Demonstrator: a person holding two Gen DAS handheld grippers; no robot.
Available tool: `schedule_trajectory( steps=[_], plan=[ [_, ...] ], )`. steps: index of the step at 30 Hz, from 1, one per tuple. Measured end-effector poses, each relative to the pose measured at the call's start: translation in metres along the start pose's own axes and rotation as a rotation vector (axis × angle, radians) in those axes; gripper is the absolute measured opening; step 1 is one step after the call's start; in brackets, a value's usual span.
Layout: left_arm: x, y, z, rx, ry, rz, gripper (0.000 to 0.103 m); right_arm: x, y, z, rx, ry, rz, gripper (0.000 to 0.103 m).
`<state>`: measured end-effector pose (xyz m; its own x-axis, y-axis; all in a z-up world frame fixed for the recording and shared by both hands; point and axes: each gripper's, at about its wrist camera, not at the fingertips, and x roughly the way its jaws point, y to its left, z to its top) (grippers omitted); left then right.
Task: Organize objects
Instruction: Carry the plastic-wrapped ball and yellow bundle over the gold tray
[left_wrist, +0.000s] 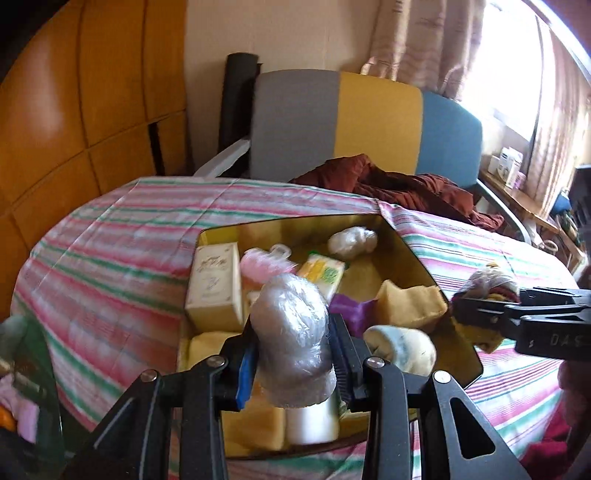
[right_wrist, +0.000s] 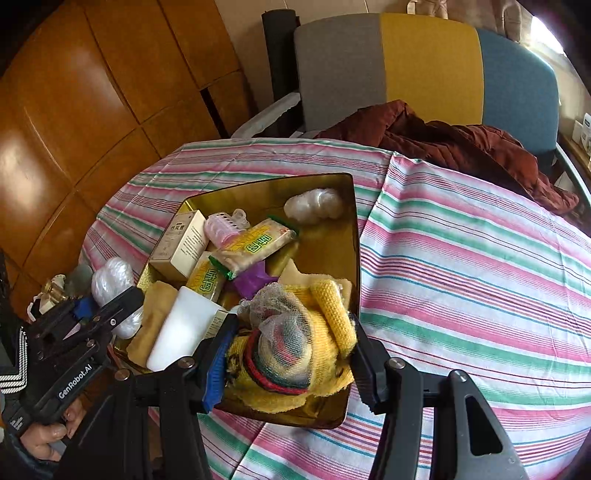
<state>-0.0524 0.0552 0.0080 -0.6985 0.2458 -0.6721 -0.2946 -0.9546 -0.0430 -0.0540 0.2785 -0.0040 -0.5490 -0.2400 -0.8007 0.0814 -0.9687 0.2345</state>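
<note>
Two claws: I am working my left claw (left_wrist: 293, 354) and my right claw (right_wrist: 290, 363) over one gold tray (right_wrist: 347, 236) on the striped cloth (right_wrist: 461, 277).
Left claw: I am squeezing one clear plastic-wrapped bundle (left_wrist: 293, 332) between its pads, above the tray's near edge.
Right claw: I am clamping one netted yellow cloth bundle (right_wrist: 291, 350), just ahead of the pads at the tray's near end.
Plastic bundles: I am counting two, one in my left claw and one white one (right_wrist: 314, 205) lying at the far corner, well ahead of my right claw.
Boxes: one cream carton (right_wrist: 181, 243), ahead and left of my right claw.
Yellow packets: two (right_wrist: 258, 243), overlapping, just beyond my right claw.
Pink roller: one (right_wrist: 221, 227), beside the carton.
White cup: one (right_wrist: 181, 332), just left of my right claw.
</note>
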Motion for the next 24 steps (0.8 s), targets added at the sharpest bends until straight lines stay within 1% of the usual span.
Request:
schedule_trajectory(
  steps=[6,13,24],
  plan=[
    [0.012,-0.016,0.007,0.041,0.011,-0.013,0.036,0.003,-0.005,0.008,0.008,-0.005,-0.006,0.057],
    [0.029,-0.023,0.012,0.048,0.035,-0.025,0.036,0.006,-0.008,0.024,0.001,-0.020,-0.015,0.057],
    [0.051,-0.028,0.015,0.047,0.066,-0.045,0.037,0.021,-0.011,0.043,-0.004,-0.016,-0.013,0.057]
  ],
)
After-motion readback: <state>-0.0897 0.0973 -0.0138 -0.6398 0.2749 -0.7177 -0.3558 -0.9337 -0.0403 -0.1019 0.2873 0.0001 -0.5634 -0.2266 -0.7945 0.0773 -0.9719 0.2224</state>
